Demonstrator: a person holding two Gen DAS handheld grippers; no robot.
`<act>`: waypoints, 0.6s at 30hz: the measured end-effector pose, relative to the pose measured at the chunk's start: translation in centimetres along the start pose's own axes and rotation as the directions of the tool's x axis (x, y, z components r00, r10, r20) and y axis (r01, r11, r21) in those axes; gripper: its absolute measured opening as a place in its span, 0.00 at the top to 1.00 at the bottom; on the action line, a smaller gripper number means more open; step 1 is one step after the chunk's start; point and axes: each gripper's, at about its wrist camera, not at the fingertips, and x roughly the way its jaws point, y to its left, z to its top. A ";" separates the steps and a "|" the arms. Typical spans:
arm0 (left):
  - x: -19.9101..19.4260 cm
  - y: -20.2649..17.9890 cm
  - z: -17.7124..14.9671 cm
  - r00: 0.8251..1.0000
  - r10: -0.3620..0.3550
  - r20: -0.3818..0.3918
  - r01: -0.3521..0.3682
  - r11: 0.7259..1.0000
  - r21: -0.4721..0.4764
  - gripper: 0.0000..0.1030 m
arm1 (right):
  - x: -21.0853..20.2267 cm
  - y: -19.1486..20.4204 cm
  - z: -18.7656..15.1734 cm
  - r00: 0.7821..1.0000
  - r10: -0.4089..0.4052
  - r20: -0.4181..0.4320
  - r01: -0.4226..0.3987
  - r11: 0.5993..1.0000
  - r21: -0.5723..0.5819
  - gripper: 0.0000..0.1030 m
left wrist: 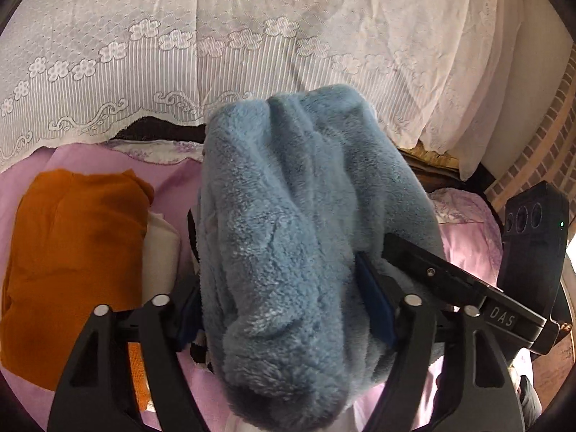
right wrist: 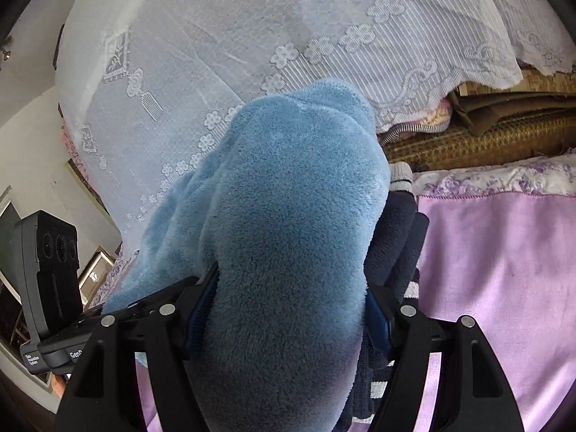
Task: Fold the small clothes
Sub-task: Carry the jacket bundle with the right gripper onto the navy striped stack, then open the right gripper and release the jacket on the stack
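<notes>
i see the blue fleece garment (left wrist: 288, 223) bunched thick between the pads of my left claw (left wrist: 284, 306) – it fills the gap and the pads press its sides. my right claw (right wrist: 288, 309) grips the same fleece, raised above the lilac bed sheet (right wrist: 496, 252). an orange cloth (left wrist: 72, 252) lies folded on the sheet at the left – a dark navy garment (right wrist: 392, 244) lies under the fleece.

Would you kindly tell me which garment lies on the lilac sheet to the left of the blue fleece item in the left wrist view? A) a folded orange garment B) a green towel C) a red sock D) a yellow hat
A: a folded orange garment lies flat on the lilac sheet, left of the blue fleece garment.
</notes>
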 end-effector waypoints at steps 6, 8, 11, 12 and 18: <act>2.3 1.6 -1.7 0.999 -0.024 -0.026 0.023 0.998 -0.064 0.04 | 1.7 -2.5 -1.0 0.999 -0.029 -0.036 0.031 0.999 0.045 0.08; 2.2 1.5 -1.9 1.000 -0.019 -0.010 0.018 0.997 -0.069 0.04 | 1.5 -2.4 -1.1 0.999 -0.043 -0.031 0.045 0.998 0.046 0.08; 1.6 1.3 -1.7 1.000 -0.011 -0.009 0.010 0.997 -0.078 0.04 | 0.7 -1.4 -0.7 0.997 -0.082 -0.006 0.082 0.996 0.018 0.08; 1.2 1.2 -1.5 1.000 -0.003 -0.008 0.002 0.997 -0.082 0.04 | 0.1 -1.0 -0.6 0.996 -0.089 0.010 0.089 0.996 0.010 0.08; -2.4 -1.3 -1.8 0.978 0.196 0.068 -0.196 0.981 -0.009 0.04 | -3.9 2.0 -0.8 0.979 -0.155 0.136 0.164 0.985 -0.061 0.07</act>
